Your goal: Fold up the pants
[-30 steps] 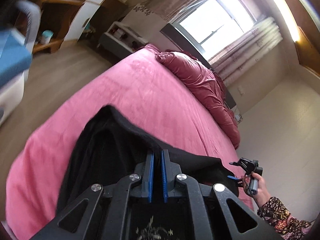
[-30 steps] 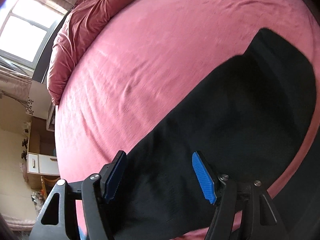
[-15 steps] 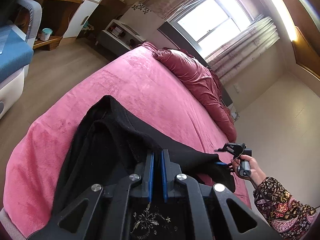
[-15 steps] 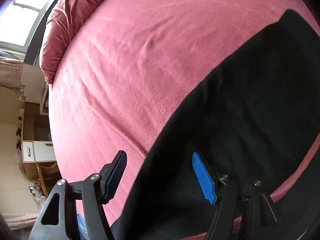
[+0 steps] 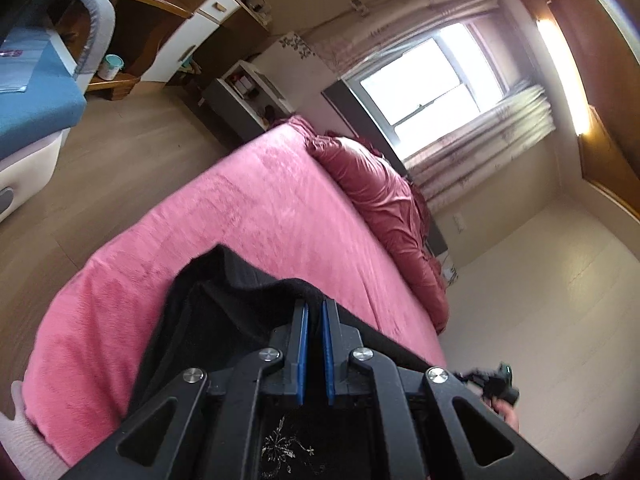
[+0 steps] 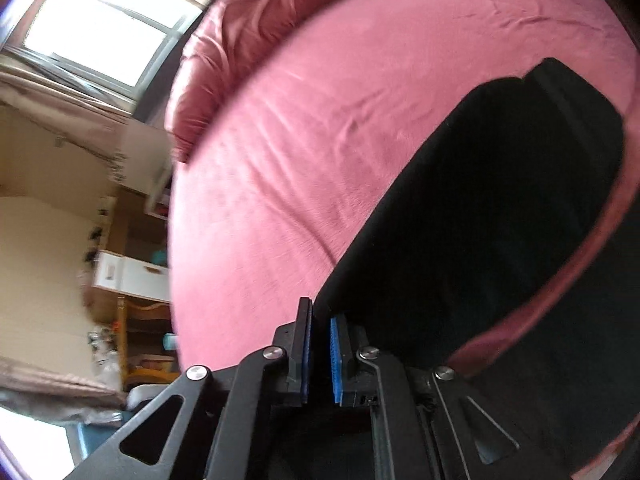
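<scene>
Black pants [image 5: 224,300] lie spread near the foot of a pink bed [image 5: 260,216]. My left gripper [image 5: 313,308] is shut on a raised fold of the pants, which bunches at its blue pads. In the left wrist view the right gripper [image 5: 486,380] shows small at the lower right, with a hand behind it. In the right wrist view my right gripper [image 6: 320,312] is closing to a narrow gap, with the edge of the pants [image 6: 480,200] caught between the pads. That cloth stretches away over the bed [image 6: 320,120] to the right.
A crumpled dark-pink quilt [image 5: 384,196] lies along the head of the bed under the window [image 5: 432,80]. Wooden floor, a blue-topped seat [image 5: 32,92], a desk with white drawers [image 5: 192,28] and a low shelf [image 5: 244,92] stand to the left. A pale wall is on the right.
The right gripper's wide-open jaws have come together on the pants' edge and it has risen. The left gripper, still shut on the cloth, has shifted and lifted the fold a little.
</scene>
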{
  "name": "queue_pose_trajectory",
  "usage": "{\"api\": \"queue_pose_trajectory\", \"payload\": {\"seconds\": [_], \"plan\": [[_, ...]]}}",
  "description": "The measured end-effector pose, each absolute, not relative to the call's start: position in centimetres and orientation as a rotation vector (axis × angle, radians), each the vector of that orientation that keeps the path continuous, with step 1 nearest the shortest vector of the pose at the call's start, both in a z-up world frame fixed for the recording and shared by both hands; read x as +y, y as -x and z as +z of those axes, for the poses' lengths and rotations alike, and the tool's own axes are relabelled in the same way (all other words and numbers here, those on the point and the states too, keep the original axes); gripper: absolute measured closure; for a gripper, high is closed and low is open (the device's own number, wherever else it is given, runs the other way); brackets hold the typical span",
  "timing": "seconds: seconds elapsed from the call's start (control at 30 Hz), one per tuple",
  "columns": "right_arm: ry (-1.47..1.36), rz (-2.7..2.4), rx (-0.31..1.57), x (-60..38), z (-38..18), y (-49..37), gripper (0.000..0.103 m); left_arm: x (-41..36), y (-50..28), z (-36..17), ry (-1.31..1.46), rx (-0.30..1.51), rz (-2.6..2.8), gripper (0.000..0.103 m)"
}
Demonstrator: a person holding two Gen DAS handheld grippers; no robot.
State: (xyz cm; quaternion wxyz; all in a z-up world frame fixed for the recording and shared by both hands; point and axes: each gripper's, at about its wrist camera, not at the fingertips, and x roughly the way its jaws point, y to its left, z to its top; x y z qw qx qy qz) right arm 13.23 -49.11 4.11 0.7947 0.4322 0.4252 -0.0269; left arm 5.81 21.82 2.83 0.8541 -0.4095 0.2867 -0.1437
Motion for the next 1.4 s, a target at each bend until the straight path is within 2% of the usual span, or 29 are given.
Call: {"api": "queue_pose_trajectory", "payload": {"seconds": [0.17,0.33,0.47,0.7,0.83,0.93,1.0,1.17,1.23,1.3,1.33,1.37,1.4], "plan": [[-0.910,-0.012,0.853,-47.9,4.6,-7.6,0.095,22.8,-4.0,2.5,0.864,0.613,-0.274,0.097],[-0.879,0.003,0.802,-46.8,2.3,-3.1,0.095,23.4,-2.2,0.9,0.880,0.657,-0.227,0.097],[-0.889,-0.004,0.787,-46.8,-0.3,-0.6,0.095,24.0,-0.7,0.4,0.865,0.645,-0.178,0.103],[-0.943,-0.071,0.888,-46.9,-6.8,1.9,0.095,23.5,0.1,-0.2,0.780,0.710,-0.145,0.103],[-0.972,-0.080,0.953,-46.8,-9.8,1.8,0.095,20.2,-2.0,-0.5,0.668,0.872,-0.223,0.098],[-0.944,-0.076,0.949,-46.7,-9.9,1.4,0.095,17.0,-4.2,-2.0,0.539,1.056,-0.199,0.091],[-0.916,-0.069,0.945,-46.6,-9.7,1.1,0.094,16.4,-4.6,-3.0,0.515,1.121,-0.124,0.091],[-0.957,-0.053,0.932,-47.3,-9.8,1.5,0.090,16.7,-4.4,-4.3,0.613,1.134,-0.067,0.084],[-0.981,-0.069,0.914,-47.8,-9.7,1.8,0.084,16.8,-4.9,-4.7,0.643,1.129,-0.048,0.084],[-1.027,-0.095,0.895,-48.9,-9.9,1.8,0.082,17.1,-5.3,-5.6,0.654,1.141,-0.002,0.086],[-1.042,-0.100,0.891,-49.2,-10.0,1.7,0.082,17.2,-5.5,-5.7,0.668,1.130,0.007,0.090],[-1.056,-0.101,0.890,-49.5,-10.2,1.5,0.082,17.4,-5.5,-5.8,0.671,1.114,0.017,0.101],[-1.054,-0.097,0.895,-49.6,-10.3,1.5,0.082,17.6,-5.5,-5.9,0.663,1.111,0.039,0.103]]}}
